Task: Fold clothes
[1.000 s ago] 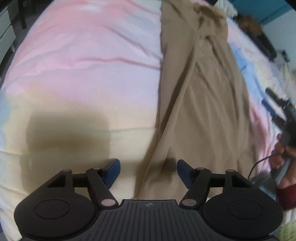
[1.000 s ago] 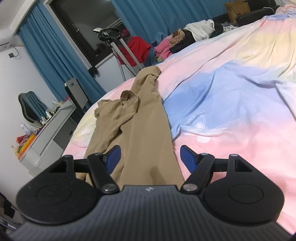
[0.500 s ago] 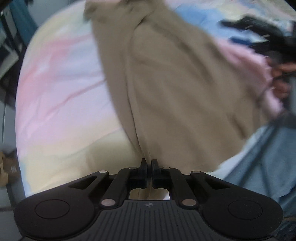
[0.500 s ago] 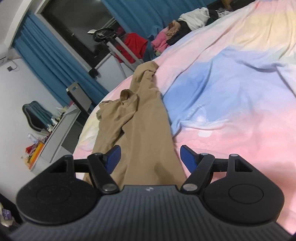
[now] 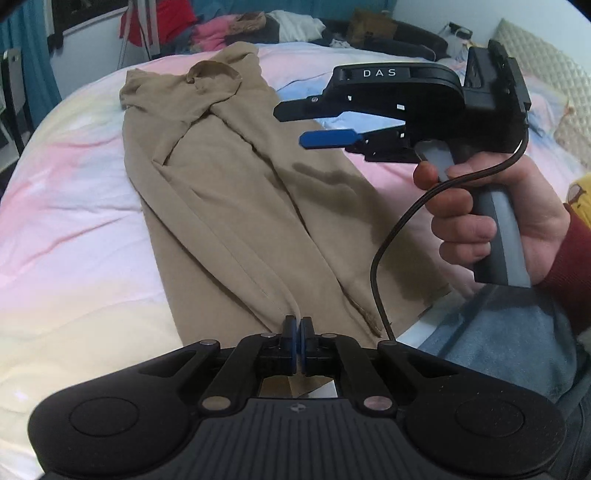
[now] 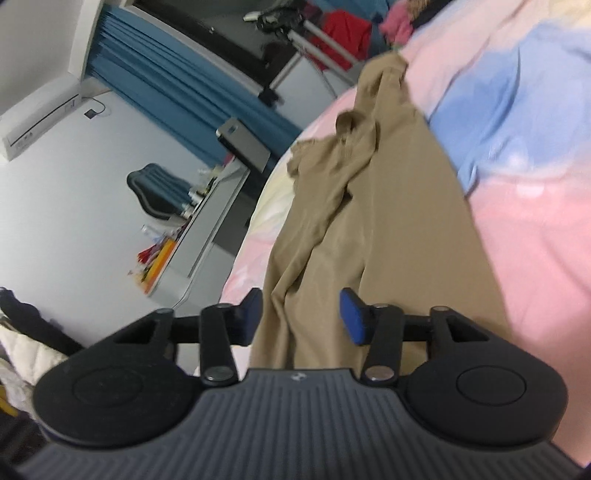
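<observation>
A tan garment lies stretched lengthwise on the pastel bedsheet, its collar at the far end. My left gripper is shut on the garment's near hem and lifts it slightly. My right gripper hovers open above the garment's right side, held by a hand. In the right wrist view the right gripper is open with the tan garment between and below its blue pads, not touching.
A pile of clothes and a red item on a stand lie beyond the bed. A desk with clutter and a chair stand left of the bed. The person's jeans are at the bed's near right edge.
My left gripper closed on the garment's near hem and pulled it up. My right gripper rose and tilted, staying open above the garment.
</observation>
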Available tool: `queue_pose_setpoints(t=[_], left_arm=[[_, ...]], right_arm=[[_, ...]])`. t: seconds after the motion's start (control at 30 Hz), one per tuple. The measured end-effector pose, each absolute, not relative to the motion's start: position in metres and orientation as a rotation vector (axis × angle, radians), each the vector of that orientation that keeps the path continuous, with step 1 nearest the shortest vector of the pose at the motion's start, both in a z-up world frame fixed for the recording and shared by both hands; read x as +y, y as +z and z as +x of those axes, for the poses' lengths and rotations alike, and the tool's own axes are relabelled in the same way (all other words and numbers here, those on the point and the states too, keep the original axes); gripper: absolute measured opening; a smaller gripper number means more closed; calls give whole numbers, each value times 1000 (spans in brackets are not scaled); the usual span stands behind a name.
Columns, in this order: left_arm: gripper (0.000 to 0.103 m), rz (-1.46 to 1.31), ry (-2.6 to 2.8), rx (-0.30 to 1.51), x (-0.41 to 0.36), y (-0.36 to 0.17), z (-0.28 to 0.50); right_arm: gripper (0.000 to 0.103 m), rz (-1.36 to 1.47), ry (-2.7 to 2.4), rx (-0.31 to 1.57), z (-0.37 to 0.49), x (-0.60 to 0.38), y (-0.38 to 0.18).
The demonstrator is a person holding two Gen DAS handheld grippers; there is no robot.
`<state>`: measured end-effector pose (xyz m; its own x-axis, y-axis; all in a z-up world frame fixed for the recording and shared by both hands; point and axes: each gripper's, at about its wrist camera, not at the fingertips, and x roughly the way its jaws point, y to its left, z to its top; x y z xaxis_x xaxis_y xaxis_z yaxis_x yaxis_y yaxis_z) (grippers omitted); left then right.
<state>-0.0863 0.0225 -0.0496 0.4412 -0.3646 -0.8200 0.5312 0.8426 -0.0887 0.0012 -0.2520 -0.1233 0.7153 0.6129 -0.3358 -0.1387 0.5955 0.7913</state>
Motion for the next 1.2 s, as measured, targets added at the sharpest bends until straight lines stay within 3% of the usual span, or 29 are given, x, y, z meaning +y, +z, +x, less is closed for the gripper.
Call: queue_pose_setpoints(t=[0.33, 0.57, 0.67, 0.9, 1.1, 1.17, 1.2], left_arm=[[1, -153, -665, 763, 65, -34, -90], [1, -163, -706, 772, 66, -32, -96], [1, -151, -726, 790, 57, -41, -89], [1, -82, -772, 833, 32, -58, -82], [2, 12, -711, 1017, 12, -87, -63], [5, 29, -699, 1048, 10, -92, -58], [11, 30, -696, 1054, 10, -94, -55]], right_arm=[[47, 808, 538, 744, 86, -193, -129], [46, 751, 552, 791, 122, -152, -149], [5, 738, 550, 755, 120, -152, -150], [5, 628, 478, 614, 100, -171, -116], [7, 423, 380, 661, 98, -169, -117], [7, 408, 389, 676, 99, -167, -121], [8, 406, 393, 680, 98, -166, -121]])
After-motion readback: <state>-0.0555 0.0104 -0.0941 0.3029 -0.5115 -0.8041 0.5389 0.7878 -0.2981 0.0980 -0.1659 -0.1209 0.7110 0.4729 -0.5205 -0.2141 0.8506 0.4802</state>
